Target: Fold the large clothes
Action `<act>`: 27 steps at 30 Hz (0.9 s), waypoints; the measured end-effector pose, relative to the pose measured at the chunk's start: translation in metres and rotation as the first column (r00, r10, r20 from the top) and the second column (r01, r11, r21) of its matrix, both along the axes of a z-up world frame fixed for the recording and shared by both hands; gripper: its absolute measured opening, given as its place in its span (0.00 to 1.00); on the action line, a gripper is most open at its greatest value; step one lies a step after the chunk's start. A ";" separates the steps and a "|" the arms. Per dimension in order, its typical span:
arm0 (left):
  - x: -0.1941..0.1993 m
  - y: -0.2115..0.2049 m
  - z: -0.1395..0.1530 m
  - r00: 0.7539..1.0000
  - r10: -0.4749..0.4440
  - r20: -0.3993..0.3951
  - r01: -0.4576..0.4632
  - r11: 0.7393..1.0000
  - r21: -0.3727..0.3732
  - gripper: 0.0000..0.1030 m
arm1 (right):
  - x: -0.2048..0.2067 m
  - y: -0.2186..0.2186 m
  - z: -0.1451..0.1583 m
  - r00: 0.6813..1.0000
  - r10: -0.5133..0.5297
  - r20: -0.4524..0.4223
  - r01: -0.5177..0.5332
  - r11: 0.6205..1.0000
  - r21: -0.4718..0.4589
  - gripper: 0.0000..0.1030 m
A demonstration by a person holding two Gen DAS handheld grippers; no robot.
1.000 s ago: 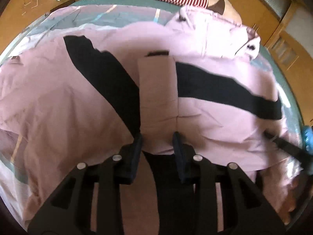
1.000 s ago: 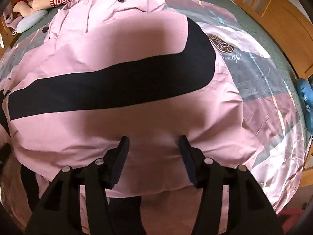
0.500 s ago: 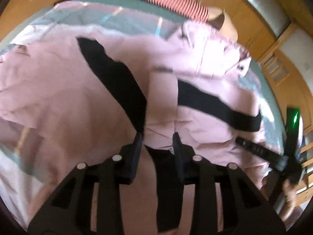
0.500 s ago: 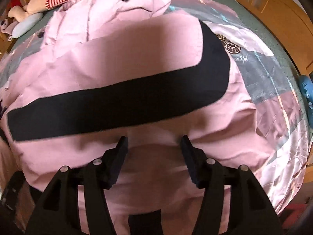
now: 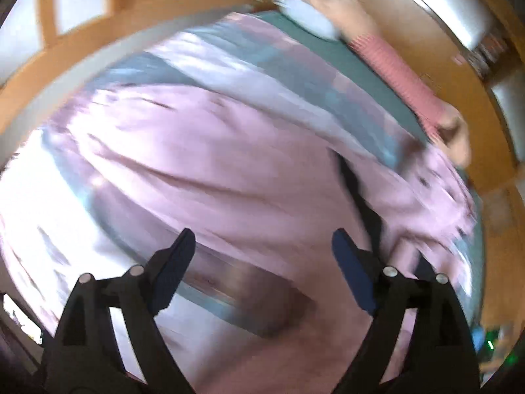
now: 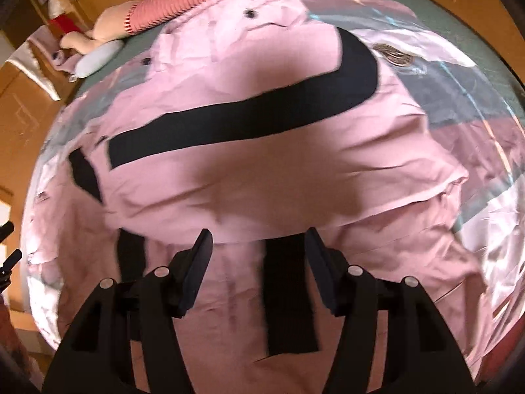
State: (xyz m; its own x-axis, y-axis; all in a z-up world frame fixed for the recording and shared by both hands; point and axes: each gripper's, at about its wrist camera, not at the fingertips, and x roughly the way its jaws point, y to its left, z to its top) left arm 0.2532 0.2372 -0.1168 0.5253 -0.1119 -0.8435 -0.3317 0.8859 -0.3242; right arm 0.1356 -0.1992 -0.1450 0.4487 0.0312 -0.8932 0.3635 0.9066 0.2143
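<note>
While its jaws have just been opening, the left gripper [image 5: 259,239] now stands spread wide with nothing between its blue-padded fingers [image 5: 174,269], tilted steeply down over the bed; its view is badly smeared by blur. Below it lies a fold of the pink jacket [image 5: 203,164], and past that the shiny striped bedspread [image 5: 249,75] in silver, grey-blue and mauve.

Pointing steeply down as well, the right gripper [image 6: 257,243] hangs above the near hem of the pink jacket [image 6: 279,170]. Its jaws are partly apart and nothing is pinched; the cloth lies beneath them, not between the pads. A broad black band [image 6: 242,121] curves across the jacket's front, and two black strips run toward the hem, one [image 6: 288,298] just under the fingers. The jacket is spread flat over most of the bed, collar end farthest from the gripper.

At the head of the bed a stuffed doll in a red-and-white striped top [image 6: 183,3] lies beside a pale blue pillow-like toy [image 6: 96,57]. Wooden floor [image 6: 26,121] and wooden furniture surround the bed.
</note>
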 end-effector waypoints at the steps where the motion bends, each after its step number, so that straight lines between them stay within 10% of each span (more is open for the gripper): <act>1: 0.002 0.019 -0.006 0.998 0.056 -0.010 -0.056 0.998 -0.011 0.86 | 0.001 0.007 0.003 1.000 0.015 0.008 -0.015 1.000 0.004 0.58; 6: 0.026 0.114 -0.076 0.972 0.183 -0.149 -0.225 0.909 -0.352 0.87 | 0.005 0.046 0.019 0.995 0.100 0.024 -0.100 0.995 -0.010 0.60; 12: 0.041 0.138 -0.117 0.964 0.192 -0.184 -0.258 0.846 -0.467 0.79 | 0.013 0.075 0.024 0.985 0.173 0.027 -0.172 0.984 -0.040 0.63; 15: 0.045 0.130 -0.101 0.975 0.173 -0.142 -0.214 0.906 -0.366 0.26 | 0.019 0.088 0.015 0.980 0.197 0.008 -0.196 0.979 -0.052 0.63; 17: 0.044 0.129 -0.095 0.977 0.175 -0.125 -0.208 0.916 -0.343 0.15 | 0.024 0.095 0.008 0.979 0.206 -0.003 -0.205 0.977 -0.049 0.63; 20: 0.036 0.131 -0.074 0.983 0.183 -0.028 -0.179 0.905 -0.385 0.09 | 0.027 0.104 0.000 0.975 0.223 -0.009 -0.224 0.974 -0.032 0.63; 27: 0.007 0.040 0.034 0.934 -0.072 0.349 0.133 0.979 -0.156 0.06 | 0.025 0.108 -0.011 0.976 0.218 -0.002 -0.218 0.976 0.015 0.63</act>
